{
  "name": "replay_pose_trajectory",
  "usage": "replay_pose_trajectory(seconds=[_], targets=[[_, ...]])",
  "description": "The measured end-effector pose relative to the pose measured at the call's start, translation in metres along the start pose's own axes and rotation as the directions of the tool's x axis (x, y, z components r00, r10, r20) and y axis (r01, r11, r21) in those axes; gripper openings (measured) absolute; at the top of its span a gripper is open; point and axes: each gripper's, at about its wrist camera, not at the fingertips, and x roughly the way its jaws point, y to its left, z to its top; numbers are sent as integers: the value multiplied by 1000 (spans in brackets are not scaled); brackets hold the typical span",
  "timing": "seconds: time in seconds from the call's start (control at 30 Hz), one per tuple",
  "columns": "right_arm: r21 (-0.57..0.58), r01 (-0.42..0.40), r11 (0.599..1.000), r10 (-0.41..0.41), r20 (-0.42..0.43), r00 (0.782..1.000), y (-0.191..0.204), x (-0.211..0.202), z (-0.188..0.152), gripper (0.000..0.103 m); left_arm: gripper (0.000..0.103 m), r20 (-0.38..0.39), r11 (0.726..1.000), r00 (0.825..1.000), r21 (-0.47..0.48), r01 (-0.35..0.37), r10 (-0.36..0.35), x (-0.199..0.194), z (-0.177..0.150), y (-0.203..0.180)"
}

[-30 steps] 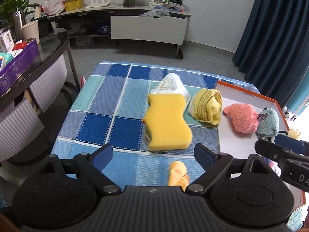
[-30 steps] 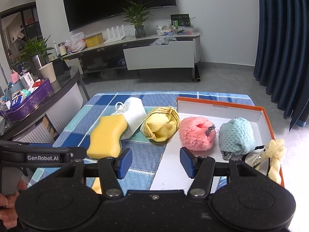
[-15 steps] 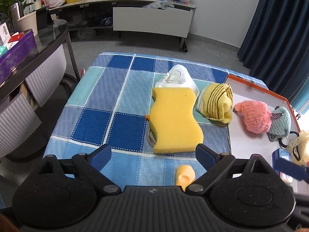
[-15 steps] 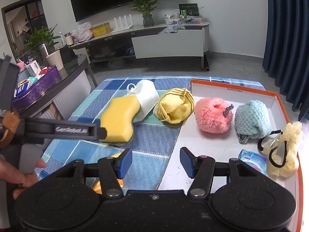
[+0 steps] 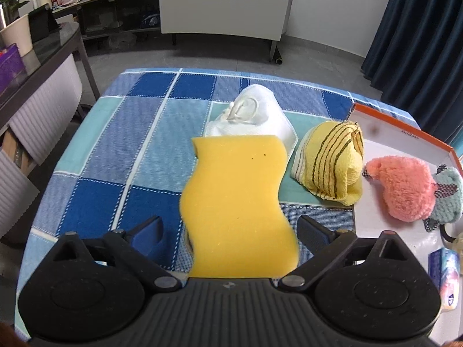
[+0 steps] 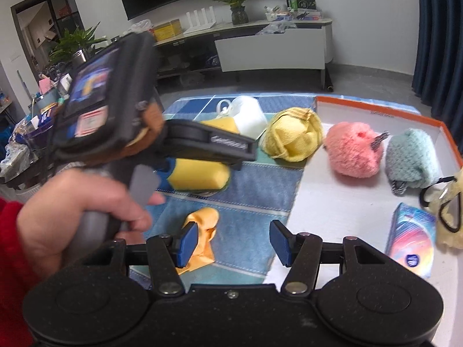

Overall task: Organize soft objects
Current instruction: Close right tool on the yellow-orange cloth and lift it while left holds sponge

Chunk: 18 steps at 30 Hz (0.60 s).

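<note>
A wavy yellow sponge (image 5: 237,202) lies on the blue checked cloth (image 5: 124,144), its near end between the open fingers of my left gripper (image 5: 231,231); it also shows in the right wrist view (image 6: 199,173). Behind it lies a white cloth (image 5: 254,118), and to its right a yellow striped towel (image 5: 332,164). A pink plush (image 5: 405,188) and a teal knit item (image 5: 447,199) lie in the orange-rimmed white tray (image 5: 405,131). My right gripper (image 6: 234,244) is open and empty above the cloth, next to a small orange soft item (image 6: 202,228).
A blue tissue pack (image 6: 411,243) and a cream mesh puff (image 6: 448,219) lie in the tray's near right part. A dark side table (image 5: 34,66) stands left of the cloth. A TV cabinet (image 5: 222,14) and blue curtains (image 5: 419,43) are behind.
My left gripper has moved forward and down, so the yellow sponge's near end now lies between its fingers. My right gripper has drawn back and tilted down, and the left gripper now shows in its view.
</note>
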Motion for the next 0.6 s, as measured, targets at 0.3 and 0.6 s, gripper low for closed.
replay_pose_trajectory(seconds=[0.3,0.6], targets=[[-44,-36,998,33,-56,998,25,22,-5,67,73,46,999,998,15,38,-39,-29,-12,41],[-86,-48,995,37,-124,992,45,58,-6,61,73,62,997,996,-47,-64,67,-79,-52,94]])
